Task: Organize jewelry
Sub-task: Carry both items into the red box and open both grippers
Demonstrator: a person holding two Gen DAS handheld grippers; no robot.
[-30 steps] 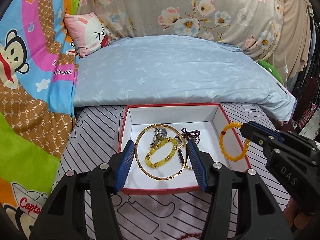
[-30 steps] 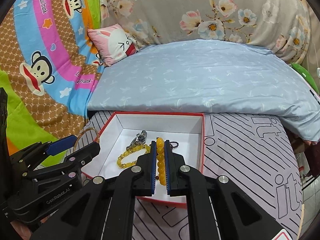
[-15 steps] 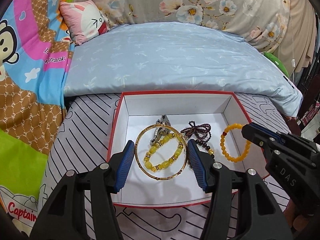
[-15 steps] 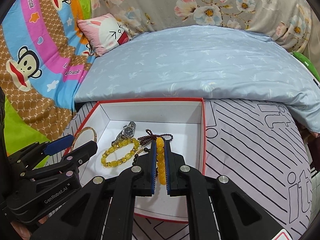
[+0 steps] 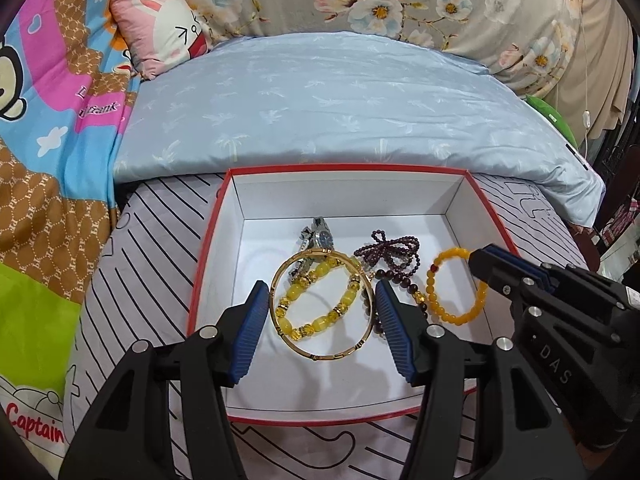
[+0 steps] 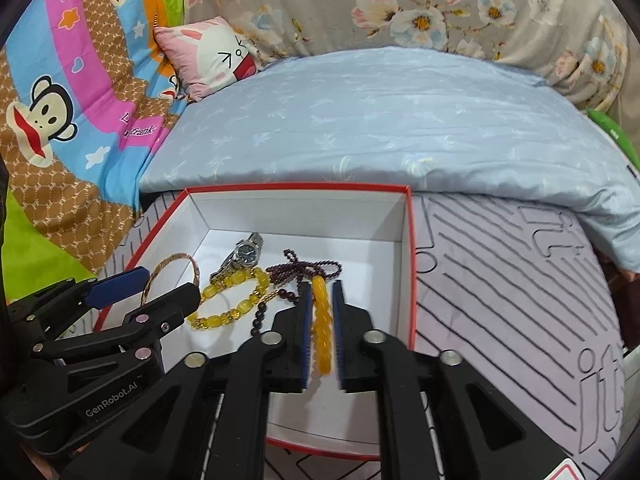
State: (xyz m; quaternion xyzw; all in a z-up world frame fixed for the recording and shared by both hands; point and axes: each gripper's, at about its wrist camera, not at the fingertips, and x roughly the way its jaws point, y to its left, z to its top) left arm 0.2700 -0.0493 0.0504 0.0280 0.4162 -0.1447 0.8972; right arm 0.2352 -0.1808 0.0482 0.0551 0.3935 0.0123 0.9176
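Observation:
A red box with white inside (image 5: 456, 196) (image 6: 404, 240) sits on the striped mat. In it lie a silver watch (image 5: 318, 236) (image 6: 244, 254), a yellow chunky bead bracelet (image 5: 316, 300) (image 6: 230, 298) and a dark purple bead string (image 5: 394, 250) (image 6: 304, 270). My left gripper (image 5: 322, 308) is shut on a gold bangle (image 5: 320, 356) (image 6: 174, 260), held over the box. My right gripper (image 6: 320, 328) (image 5: 486, 258) has its jaws slightly parted around an orange bead bracelet (image 6: 322, 320) (image 5: 440, 310), low inside the box at the right.
A light blue pillow (image 5: 340, 104) lies just behind the box. A pink rabbit cushion (image 5: 164, 28) and a cartoon monkey blanket (image 6: 60, 92) are at the left. The striped mat (image 6: 520, 280) extends to the right of the box.
Both grippers moved forward and down into the box with their bracelets. The right gripper's jaws have parted a little around the orange bracelet.

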